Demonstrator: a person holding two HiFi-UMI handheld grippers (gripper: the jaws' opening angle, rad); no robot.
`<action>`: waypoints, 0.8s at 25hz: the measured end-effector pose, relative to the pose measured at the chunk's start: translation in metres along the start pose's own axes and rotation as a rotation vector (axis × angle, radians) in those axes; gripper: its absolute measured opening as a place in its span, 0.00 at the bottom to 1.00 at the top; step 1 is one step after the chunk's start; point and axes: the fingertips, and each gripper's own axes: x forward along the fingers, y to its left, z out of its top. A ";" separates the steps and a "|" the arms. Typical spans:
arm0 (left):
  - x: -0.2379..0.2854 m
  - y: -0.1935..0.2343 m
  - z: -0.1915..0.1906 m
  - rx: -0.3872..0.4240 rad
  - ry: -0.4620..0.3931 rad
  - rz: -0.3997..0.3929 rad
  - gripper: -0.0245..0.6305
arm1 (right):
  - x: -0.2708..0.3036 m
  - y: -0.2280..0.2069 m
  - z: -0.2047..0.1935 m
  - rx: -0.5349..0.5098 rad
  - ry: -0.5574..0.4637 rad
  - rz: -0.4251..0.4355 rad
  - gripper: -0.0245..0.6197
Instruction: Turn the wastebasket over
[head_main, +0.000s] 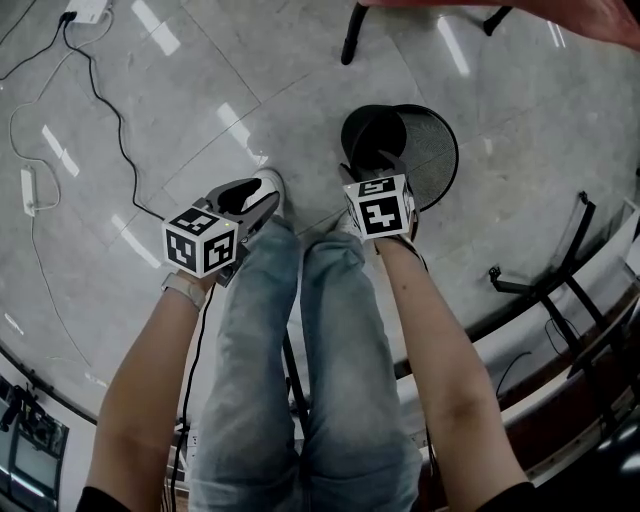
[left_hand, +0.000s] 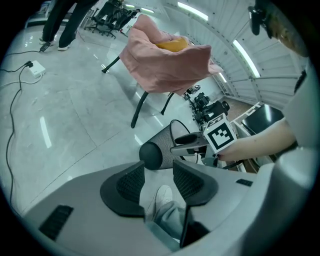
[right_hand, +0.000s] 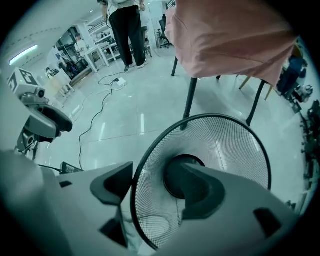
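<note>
The wastebasket (head_main: 435, 150) lies tipped on the floor (head_main: 300, 60) by our feet, its rim between the wide jaws of our right claw (right_hand: 152, 175), so we should pinch it tight before rolling it over, that hand pointing steeply down and our left claw (left_hand: 159, 170) open and empty beside it.

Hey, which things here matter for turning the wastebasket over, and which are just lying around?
Job: wastebasket; right tool, open across its rim.
Lying about: power adapter on the floor; pink cloth over chair; left tool, empty.
</note>
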 end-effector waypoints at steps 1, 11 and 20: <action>0.002 -0.003 0.002 0.001 -0.004 -0.003 0.32 | -0.002 -0.001 0.001 0.001 -0.011 0.013 0.48; -0.023 -0.092 0.059 0.096 -0.076 -0.093 0.22 | -0.130 -0.018 0.043 0.120 -0.316 0.187 0.48; -0.100 -0.251 0.156 0.219 -0.222 -0.256 0.06 | -0.338 -0.040 0.091 0.283 -0.639 0.202 0.05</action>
